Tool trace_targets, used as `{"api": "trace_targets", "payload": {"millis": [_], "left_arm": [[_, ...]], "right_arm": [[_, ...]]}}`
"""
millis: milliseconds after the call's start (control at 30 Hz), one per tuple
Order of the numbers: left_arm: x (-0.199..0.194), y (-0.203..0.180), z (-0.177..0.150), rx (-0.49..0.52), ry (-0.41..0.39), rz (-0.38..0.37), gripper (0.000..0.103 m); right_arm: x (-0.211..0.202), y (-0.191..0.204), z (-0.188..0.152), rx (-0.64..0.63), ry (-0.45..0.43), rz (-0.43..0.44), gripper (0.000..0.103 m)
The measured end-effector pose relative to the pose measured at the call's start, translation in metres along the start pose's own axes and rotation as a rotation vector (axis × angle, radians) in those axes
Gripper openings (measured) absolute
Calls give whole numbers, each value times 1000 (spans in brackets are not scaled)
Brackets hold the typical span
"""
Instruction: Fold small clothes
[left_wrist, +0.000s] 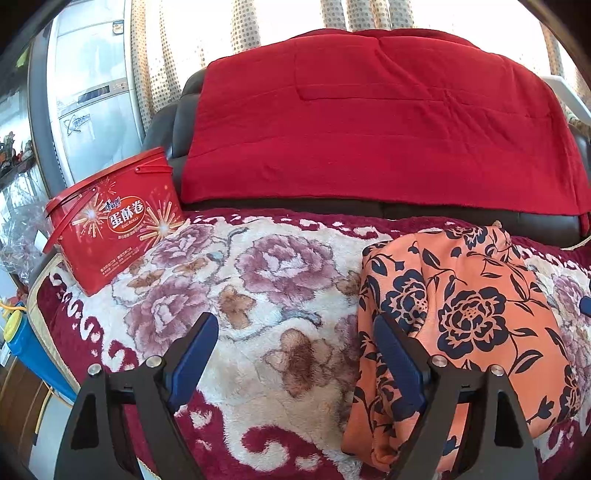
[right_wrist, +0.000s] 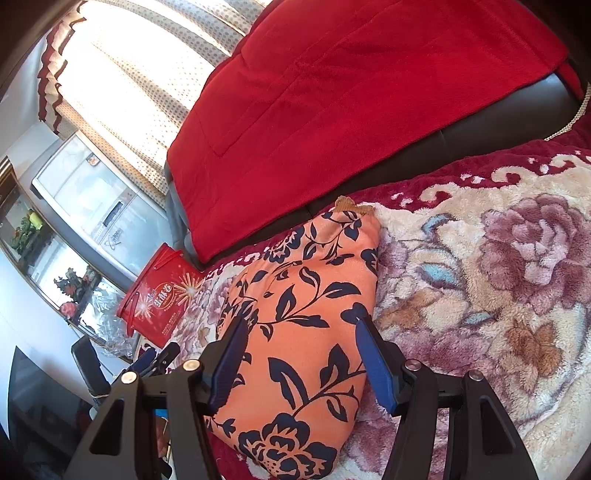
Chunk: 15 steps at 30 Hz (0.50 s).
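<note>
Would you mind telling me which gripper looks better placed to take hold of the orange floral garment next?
Probably the right gripper: its open jaws straddle the orange floral garment. The left gripper is open mostly over the plush blanket, reaching only the garment's edge.

Counts, both views:
- 1 orange floral garment (left_wrist: 472, 317), folded into a bundle.
- 1 red tin (left_wrist: 114, 229), handle down.
- 1 red blanket (left_wrist: 369, 122) over the sofa back.
- 1 floral plush throw (left_wrist: 258, 280) on the seat.
- 1 sofa (left_wrist: 173, 122), dark.
- 2 grippers: left gripper (left_wrist: 295, 332), right gripper (right_wrist: 301, 334); 2 blue pads each, 4 total.
- 1 fridge (left_wrist: 92, 85), silver.
- 1 dotted curtain (right_wrist: 140, 74).
- 1 blue-yellow box (left_wrist: 22, 339), lower left edge.
</note>
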<state>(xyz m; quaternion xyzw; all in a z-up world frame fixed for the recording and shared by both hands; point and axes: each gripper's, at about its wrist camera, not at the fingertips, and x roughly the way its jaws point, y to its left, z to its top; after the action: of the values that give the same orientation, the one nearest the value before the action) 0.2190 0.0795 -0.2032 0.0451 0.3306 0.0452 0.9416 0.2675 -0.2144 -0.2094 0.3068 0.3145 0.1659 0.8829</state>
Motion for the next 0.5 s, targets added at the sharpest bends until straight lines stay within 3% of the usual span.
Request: {"api": "trace_targets", "payload": {"millis": [500], "left_arm": [[-1,-2,1,4,2,-5,87]], "right_arm": [[4,2,-1,-10,11,2,64]]}}
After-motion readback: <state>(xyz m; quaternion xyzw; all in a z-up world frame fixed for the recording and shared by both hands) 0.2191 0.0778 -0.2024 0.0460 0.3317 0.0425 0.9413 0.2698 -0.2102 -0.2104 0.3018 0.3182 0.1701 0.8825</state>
